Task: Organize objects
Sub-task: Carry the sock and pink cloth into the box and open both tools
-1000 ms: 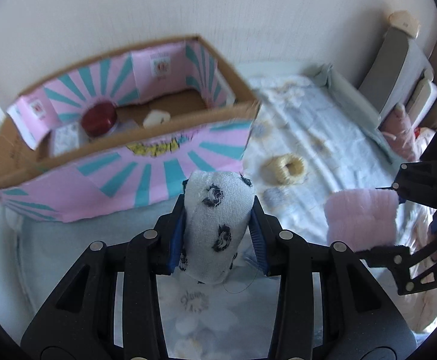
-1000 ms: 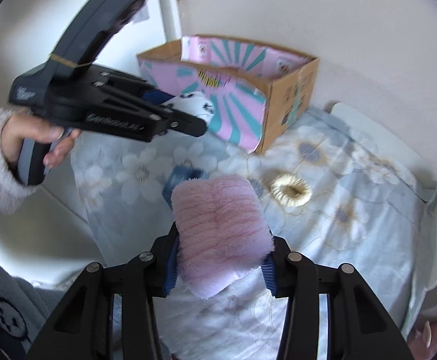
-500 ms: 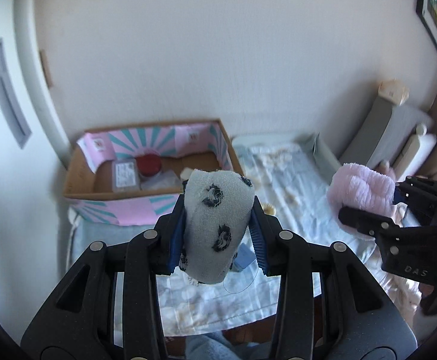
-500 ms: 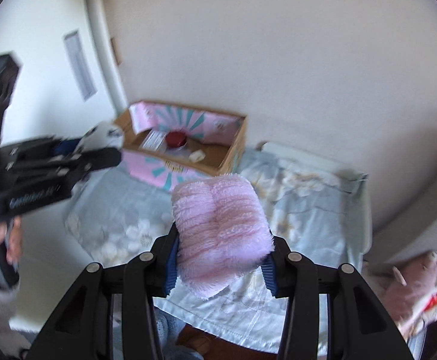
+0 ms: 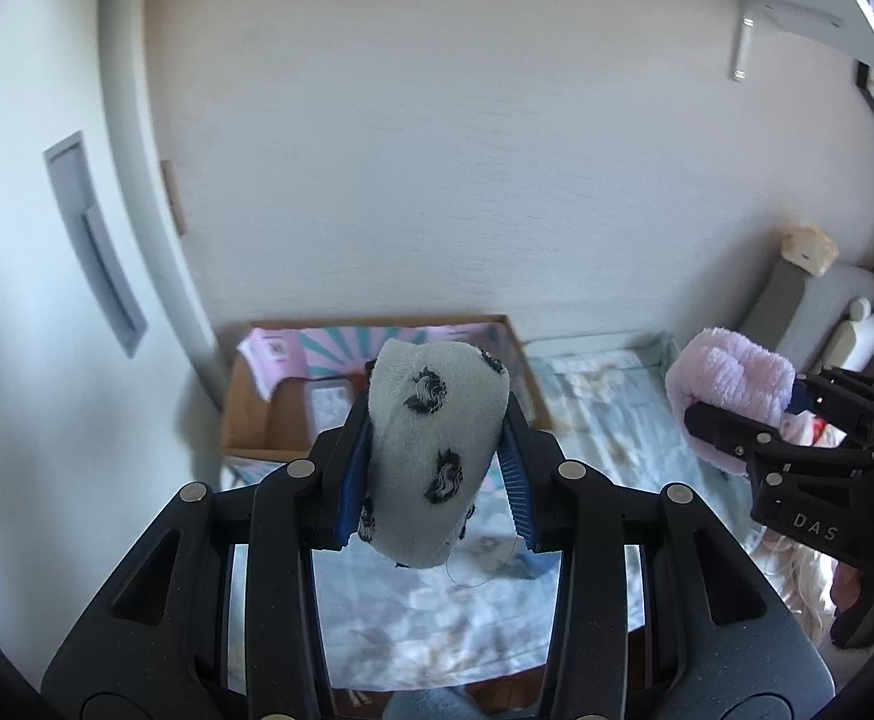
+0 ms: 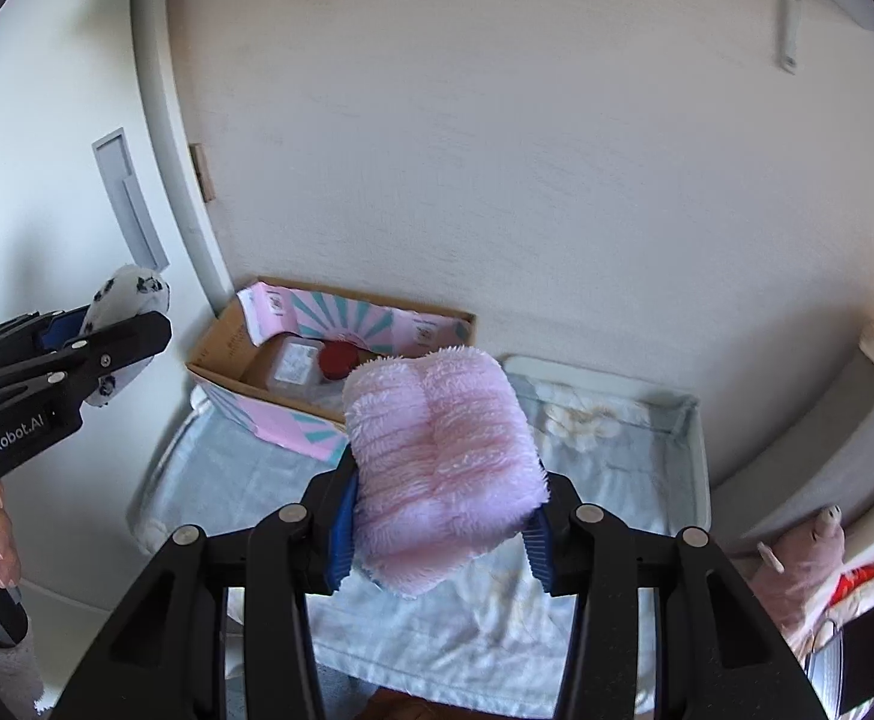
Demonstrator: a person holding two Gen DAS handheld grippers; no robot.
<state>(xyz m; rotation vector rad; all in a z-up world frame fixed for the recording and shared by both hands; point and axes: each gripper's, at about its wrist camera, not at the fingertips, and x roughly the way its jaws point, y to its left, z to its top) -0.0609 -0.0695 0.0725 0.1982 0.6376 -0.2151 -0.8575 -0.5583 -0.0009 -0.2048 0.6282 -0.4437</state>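
My left gripper (image 5: 434, 480) is shut on a rolled white sock with black flower spots (image 5: 431, 450), held high above the table. My right gripper (image 6: 440, 516) is shut on a fluffy pink sock roll (image 6: 440, 468), also held high. Each gripper shows in the other's view: the right one with the pink roll (image 5: 731, 390) and the left one with the spotted sock (image 6: 125, 306). Below stands the open cardboard box with pink and teal lining (image 6: 227, 348), holding a red-lidded jar (image 6: 341, 359) and a clear container (image 6: 293, 363).
The table is covered with a pale blue flowered cloth (image 6: 605, 450) and stands against a white wall. A grey seat (image 5: 797, 306) and a pink plush toy (image 6: 803, 564) are at the right. A white door frame (image 6: 161, 150) is at the left.
Both grippers have risen well away from the table with their socks still held. The box and cloth now look smaller and farther below.
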